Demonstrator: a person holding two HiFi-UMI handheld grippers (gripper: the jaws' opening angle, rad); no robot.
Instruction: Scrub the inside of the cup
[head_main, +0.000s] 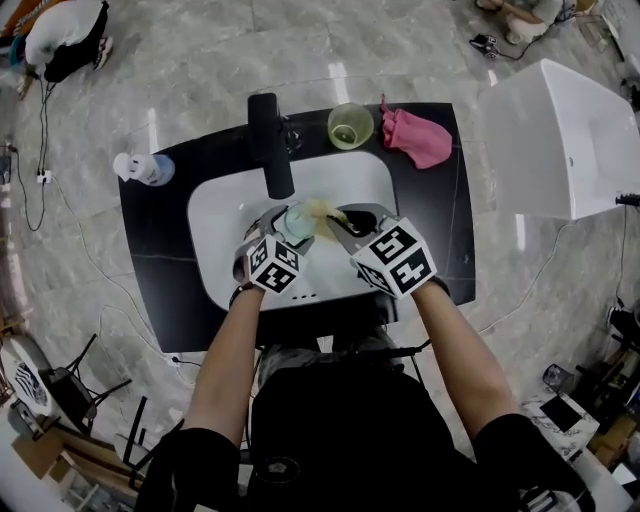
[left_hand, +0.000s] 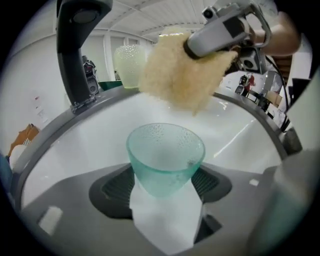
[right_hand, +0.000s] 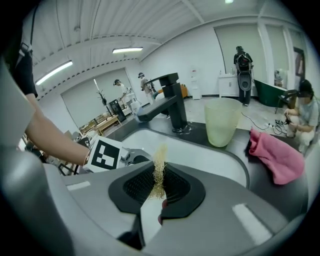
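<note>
Between left gripper jaws: cup; sponge above rim.

I can read no word, number or brand anywhere here. The only print is the black-and-white square patterns on the two marker cubes: the left cube on the left gripper and the right cube on the right gripper. These are plain blocks, not letters or digits.
</note>
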